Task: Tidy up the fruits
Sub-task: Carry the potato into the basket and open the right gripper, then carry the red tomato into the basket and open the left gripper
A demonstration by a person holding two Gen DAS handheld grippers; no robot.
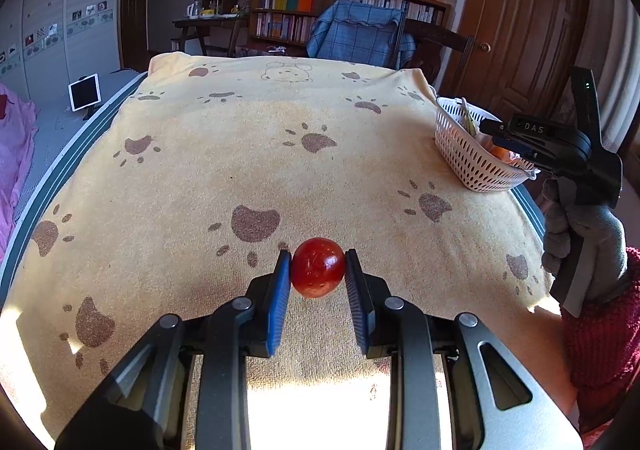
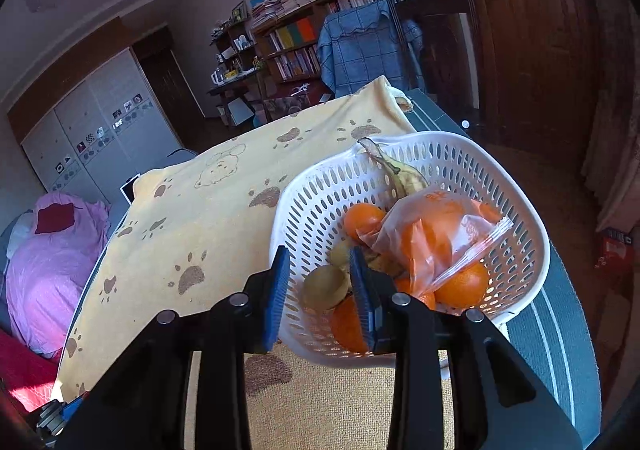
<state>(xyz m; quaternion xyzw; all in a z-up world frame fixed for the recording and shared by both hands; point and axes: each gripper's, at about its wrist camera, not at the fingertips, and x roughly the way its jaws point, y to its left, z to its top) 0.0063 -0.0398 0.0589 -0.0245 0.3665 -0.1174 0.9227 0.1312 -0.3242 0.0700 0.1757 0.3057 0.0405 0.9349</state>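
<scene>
Here the left gripper (image 1: 318, 270) pinches a tomato (image 1: 318, 268) above the towel (image 1: 200, 177); squeezed harder, it could burst or pop out. The right gripper (image 2: 320, 282) hangs unclenched over the basket (image 2: 520, 250), empty.

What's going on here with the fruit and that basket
A person is sorting fruit with two handheld grippers. The left gripper is shut on a small red fruit above the paw-print towel. The right gripper hangs open over the white basket, which already holds oranges, a kiwi and a banana.
</scene>
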